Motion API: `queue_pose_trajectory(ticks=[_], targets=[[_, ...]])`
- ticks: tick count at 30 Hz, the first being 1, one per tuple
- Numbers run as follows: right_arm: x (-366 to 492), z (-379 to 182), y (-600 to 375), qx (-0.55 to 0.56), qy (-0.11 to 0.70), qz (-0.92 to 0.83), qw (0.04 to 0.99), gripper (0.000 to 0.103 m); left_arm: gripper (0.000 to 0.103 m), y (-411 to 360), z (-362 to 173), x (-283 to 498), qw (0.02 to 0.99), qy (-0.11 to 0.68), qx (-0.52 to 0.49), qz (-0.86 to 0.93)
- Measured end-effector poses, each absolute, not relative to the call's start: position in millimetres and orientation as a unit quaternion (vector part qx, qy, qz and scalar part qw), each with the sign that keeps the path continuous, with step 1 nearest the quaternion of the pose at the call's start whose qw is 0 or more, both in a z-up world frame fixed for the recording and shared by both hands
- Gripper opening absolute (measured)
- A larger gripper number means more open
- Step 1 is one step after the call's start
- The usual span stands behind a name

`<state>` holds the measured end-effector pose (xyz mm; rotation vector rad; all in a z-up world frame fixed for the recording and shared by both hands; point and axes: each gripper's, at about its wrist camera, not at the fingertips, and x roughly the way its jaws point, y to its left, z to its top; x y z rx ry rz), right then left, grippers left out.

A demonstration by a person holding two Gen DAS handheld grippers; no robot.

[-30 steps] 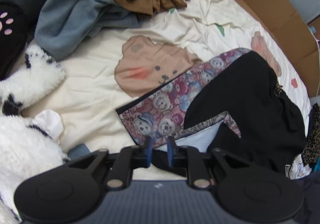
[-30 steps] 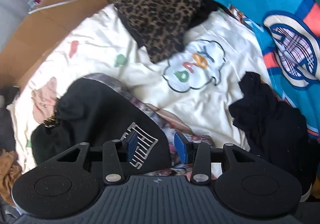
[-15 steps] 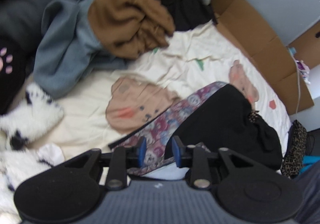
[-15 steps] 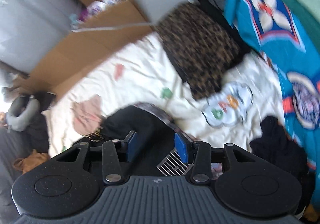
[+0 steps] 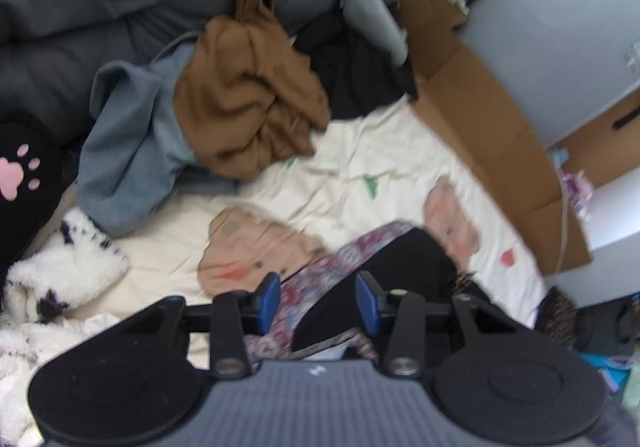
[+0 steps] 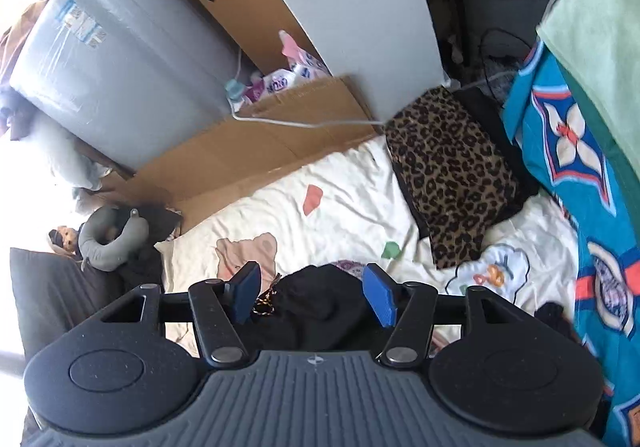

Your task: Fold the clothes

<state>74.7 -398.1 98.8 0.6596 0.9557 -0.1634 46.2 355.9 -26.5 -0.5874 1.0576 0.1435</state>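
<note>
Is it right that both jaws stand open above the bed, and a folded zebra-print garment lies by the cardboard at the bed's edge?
Not quite. The folded garment by the cardboard is leopard-print, not zebra-print, as the right wrist view shows. The rest holds: the left gripper and right gripper stand open above the bed.

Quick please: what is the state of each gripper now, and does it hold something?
Left gripper: open, just widened, holding nothing.
Right gripper: open, just widened, holding nothing.
</note>
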Motion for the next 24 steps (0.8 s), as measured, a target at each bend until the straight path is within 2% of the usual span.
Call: queue_pose_trajectory(ticks=[9, 24], targets=[[89, 78, -396, 0.301, 0.451, -0.059, 0.838, 0.070, 0.057, 351, 12, 66, 0.836, 0.487, -0.246, 0.062], [158, -31, -397, 0.299, 0.517, -0.055, 0.800, 0.070, 0.057, 282, -10, 152, 0.826, 0.521, -0.214, 0.029]])
